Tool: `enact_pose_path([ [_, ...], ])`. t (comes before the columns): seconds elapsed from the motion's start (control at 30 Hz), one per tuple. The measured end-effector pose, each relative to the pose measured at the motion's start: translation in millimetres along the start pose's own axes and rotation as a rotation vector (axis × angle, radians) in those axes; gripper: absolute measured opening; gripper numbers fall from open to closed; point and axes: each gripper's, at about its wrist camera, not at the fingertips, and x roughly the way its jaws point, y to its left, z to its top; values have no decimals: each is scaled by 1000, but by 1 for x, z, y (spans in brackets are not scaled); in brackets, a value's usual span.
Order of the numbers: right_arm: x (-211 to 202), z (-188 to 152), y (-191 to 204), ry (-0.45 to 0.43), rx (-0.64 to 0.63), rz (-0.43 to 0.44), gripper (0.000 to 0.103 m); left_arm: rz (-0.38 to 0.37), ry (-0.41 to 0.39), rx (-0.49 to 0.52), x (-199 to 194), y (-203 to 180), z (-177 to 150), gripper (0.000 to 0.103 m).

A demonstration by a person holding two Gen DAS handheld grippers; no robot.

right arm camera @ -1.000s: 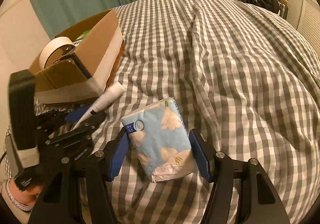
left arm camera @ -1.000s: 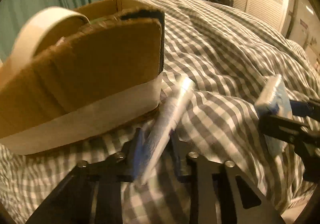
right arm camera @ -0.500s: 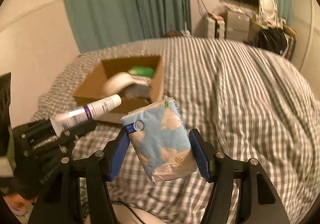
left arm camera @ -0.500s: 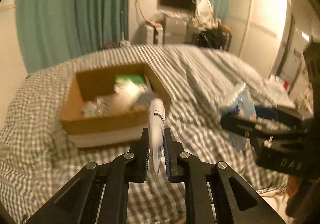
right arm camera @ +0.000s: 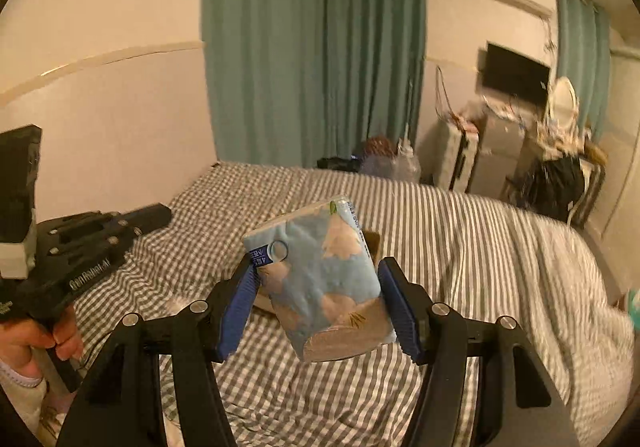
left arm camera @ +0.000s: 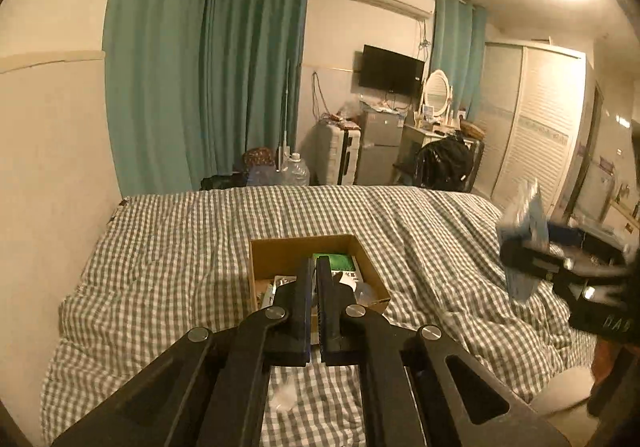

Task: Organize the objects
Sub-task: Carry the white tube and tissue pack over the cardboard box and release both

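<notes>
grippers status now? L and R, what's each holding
Left gripper: closed or nearly so, a narrow gap between the fingers, nothing visible in it.
Right gripper: closed on the blue tissue pack, held above the bed.

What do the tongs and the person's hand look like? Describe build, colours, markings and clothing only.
Both tools are black angular frames with silver screw heads and blue pads lining the fingers. The left tongs bear white lettering on the side and a grey-white block at the rear. The right tongs have triangular cut-outs. The hand gripping the left handle shows a pale cuff.
</notes>
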Motion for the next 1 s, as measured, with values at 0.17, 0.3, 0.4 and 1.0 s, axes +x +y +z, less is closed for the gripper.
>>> enact_pose_path([
  [0.17,6,45,28,40,-117,-33,61,8,38,1,8,3,-2,3],
  [0.3,27,59,42,84,-172,-99,61,40,77,-12,25,9,-22,3],
  [0.4,53,46,41,83,-165,-141,61,83,106,-25,39,11,-50,4],
  [1.0,200,-126,9,273,61,-88,61,210,506,-173,129,72,-255,61],
])
